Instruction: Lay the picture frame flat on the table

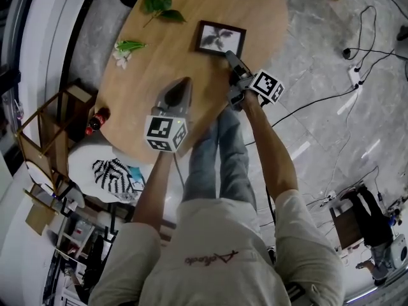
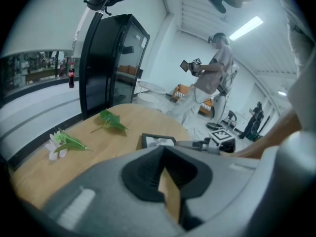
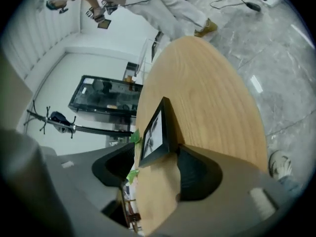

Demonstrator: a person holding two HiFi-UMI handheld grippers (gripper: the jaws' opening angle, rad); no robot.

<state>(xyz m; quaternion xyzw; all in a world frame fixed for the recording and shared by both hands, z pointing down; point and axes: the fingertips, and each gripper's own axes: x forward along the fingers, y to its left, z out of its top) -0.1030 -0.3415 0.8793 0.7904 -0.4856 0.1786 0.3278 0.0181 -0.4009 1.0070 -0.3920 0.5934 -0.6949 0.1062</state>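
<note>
A black picture frame (image 1: 220, 38) with a grey flower print lies face up on the oval wooden table (image 1: 159, 107), near its far right edge. My right gripper (image 1: 231, 57) reaches in at the frame's near right corner. In the right gripper view that corner of the frame (image 3: 155, 130) sits between the wide-open jaws, close against the right-hand one, with a gap to the other (image 3: 158, 168). My left gripper (image 1: 184, 83) hovers over the middle of the table, jaws closed to a point with nothing in them (image 2: 165, 171). The left gripper view shows the frame (image 2: 158, 140) just beyond it.
A leafy green sprig (image 1: 162, 6) and a white flower with leaves (image 1: 127, 46) lie on the table's far left part. A cola bottle (image 1: 95, 121) and wooden shelving (image 1: 51, 132) stand left of the table. Cables (image 1: 357, 69) cross the floor on the right. Another person (image 2: 212, 78) stands farther off.
</note>
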